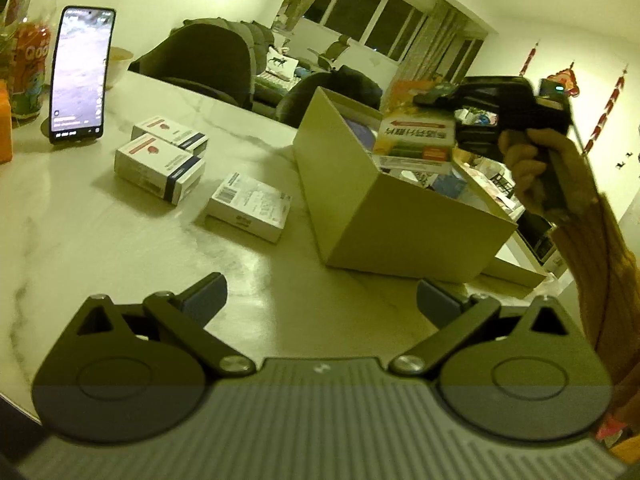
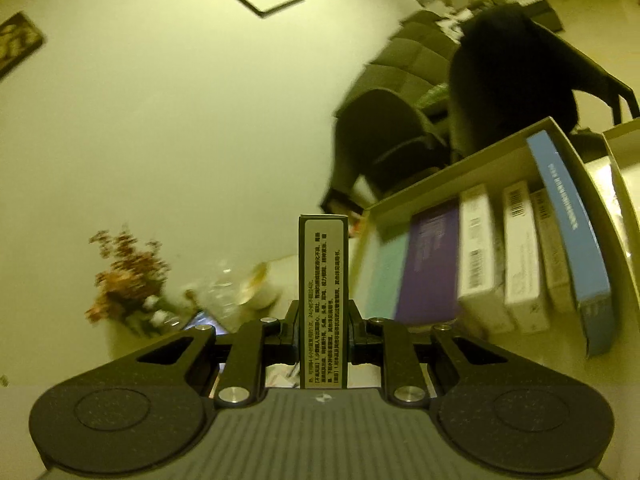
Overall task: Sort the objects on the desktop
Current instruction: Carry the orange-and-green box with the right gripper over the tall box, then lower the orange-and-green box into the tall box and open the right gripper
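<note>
Phone (image 1: pixel 80 76) is standing upright at far left on the table (image 1: pixel 80 240), 3 small boxes (image 1: pixel 160 168) lying right of it. Left gripper (image 1: pixel 322 300) is hovering over bare tabletop, jaws wide, nothing between. Right gripper (image 2: pixel 323 332) is clamping a medicine box (image 2: pixel 323 304), holding it above the open carton (image 1: pixel 400 216).

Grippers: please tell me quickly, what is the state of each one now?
Left gripper: open, holding nothing, above the table.
Right gripper: closed on a medicine box, near the open cardboard box.
</note>
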{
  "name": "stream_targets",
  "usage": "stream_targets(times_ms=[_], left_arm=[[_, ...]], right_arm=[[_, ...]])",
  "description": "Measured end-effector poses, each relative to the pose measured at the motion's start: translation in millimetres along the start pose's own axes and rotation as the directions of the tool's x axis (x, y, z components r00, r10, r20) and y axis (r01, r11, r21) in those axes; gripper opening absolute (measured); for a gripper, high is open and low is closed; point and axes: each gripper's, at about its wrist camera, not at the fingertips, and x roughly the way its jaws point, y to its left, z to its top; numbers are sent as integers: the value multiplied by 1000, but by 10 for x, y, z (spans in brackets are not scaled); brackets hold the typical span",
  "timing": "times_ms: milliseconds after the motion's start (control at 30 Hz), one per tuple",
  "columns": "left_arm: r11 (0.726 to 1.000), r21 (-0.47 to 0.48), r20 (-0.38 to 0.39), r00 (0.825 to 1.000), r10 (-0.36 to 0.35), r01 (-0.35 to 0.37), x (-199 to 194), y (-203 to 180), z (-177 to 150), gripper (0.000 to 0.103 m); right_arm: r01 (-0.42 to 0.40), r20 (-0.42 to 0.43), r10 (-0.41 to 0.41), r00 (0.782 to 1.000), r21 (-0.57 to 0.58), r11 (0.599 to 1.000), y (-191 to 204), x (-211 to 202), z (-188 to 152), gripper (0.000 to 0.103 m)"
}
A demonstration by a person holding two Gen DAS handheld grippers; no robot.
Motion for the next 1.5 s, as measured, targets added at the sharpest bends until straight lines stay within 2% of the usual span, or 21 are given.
stream_targets(times_ms=[200,400,467,600,700,800,867,933,1133,1233,1367,1500], left_arm=[[1000,-14,-12,1000,21,-21,14,70,-2,103],[999,-26,-27,999,36,-37,41,128,-18,103],[999,-29,-31,999,40,-40,53,140,-21,103],[998,-34,-35,998,45,-46,73,154,-24,103],[998,-35,-39,998,47,-48,81,158,-32,103],[998,-34,-43,998,48,-50,84,158,-41,103],[998,-35,-42,998,48,-49,82,162,-46,103],[998,-43,-39,998,51,-52,85,174,-56,103],[995,-78,-48,997,66,-70,140,228,-96,103],[993,-93,-59,996,67,-72,176,244,-113,103],[993,-95,-62,996,70,-76,198,239,-131,103],[990,-97,-42,994,101,-105,201,251,-143,103]], right_arm=[[52,-74,-44,996,106,993,-371,527,250,22],[2,-105,17,994,177,984,-554,900,387,23],[2,-100,15,995,174,985,-559,973,407,23],[25,-81,-13,997,140,990,-536,1086,432,24],[74,-56,-68,996,97,993,-527,1140,421,28],[128,-24,-127,992,39,991,-489,1139,403,38],[166,2,-166,986,-9,986,-465,1120,402,52],[190,26,-189,982,-42,981,-456,1079,402,56],[187,51,-184,982,-58,981,-451,897,380,58],[201,47,-197,979,-106,974,-373,807,317,59],[212,34,-209,977,-184,960,-257,671,201,65],[203,16,-204,979,-230,952,-189,579,105,67]])
